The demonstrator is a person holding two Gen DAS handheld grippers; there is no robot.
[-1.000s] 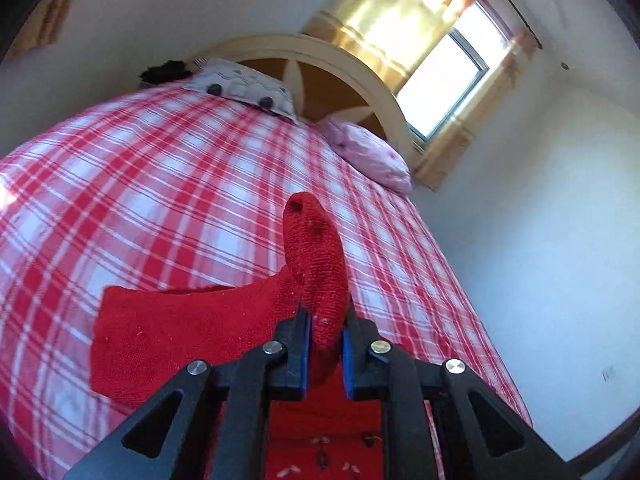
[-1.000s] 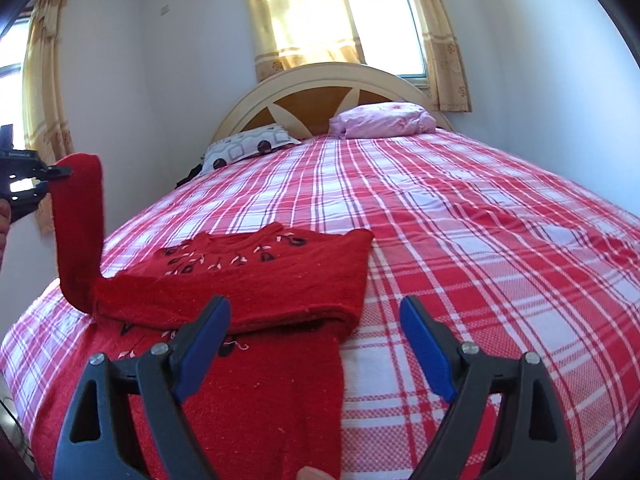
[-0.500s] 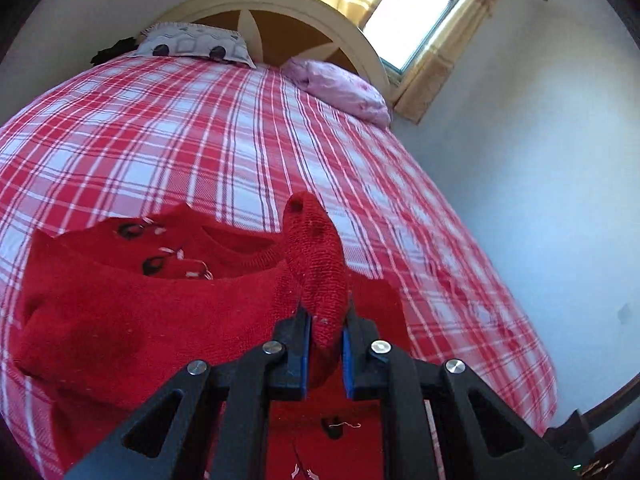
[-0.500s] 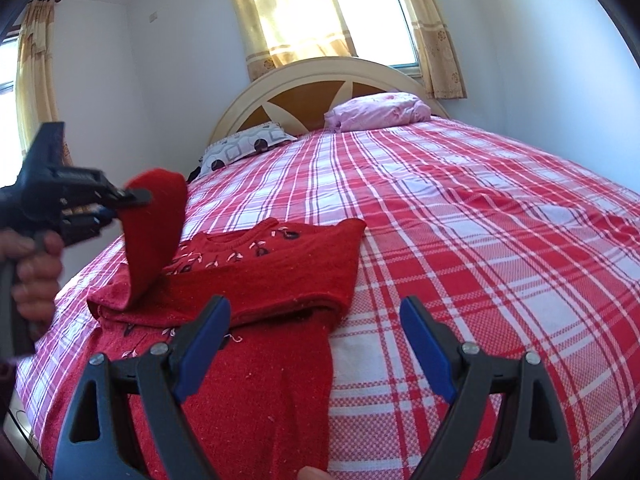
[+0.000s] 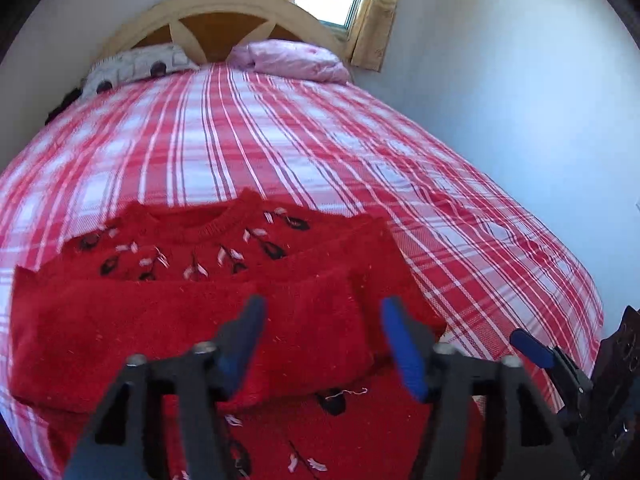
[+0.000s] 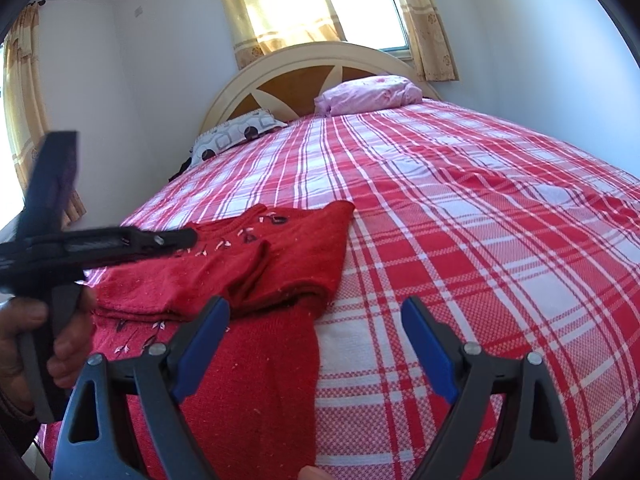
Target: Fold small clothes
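A small red knitted sweater (image 5: 192, 320) with black and white embroidery lies on the checked bedspread (image 5: 280, 152), both sleeves folded across its chest. My left gripper (image 5: 322, 340) is open and empty just above the folded sleeves. In the right wrist view the sweater (image 6: 256, 280) lies at the left, with the left gripper (image 6: 176, 238) over it. My right gripper (image 6: 316, 344) is open and empty, low over the sweater's right edge and the bedspread (image 6: 480, 240).
A patterned pillow (image 6: 236, 136) and a pink pillow (image 6: 368, 94) lie against the wooden headboard (image 6: 304, 76). A curtained window (image 6: 320, 4) is behind it. White walls stand close on both sides of the bed.
My left gripper carried the sleeve across the sweater, laid it on the chest and opened. The right gripper stayed open and barely moved.
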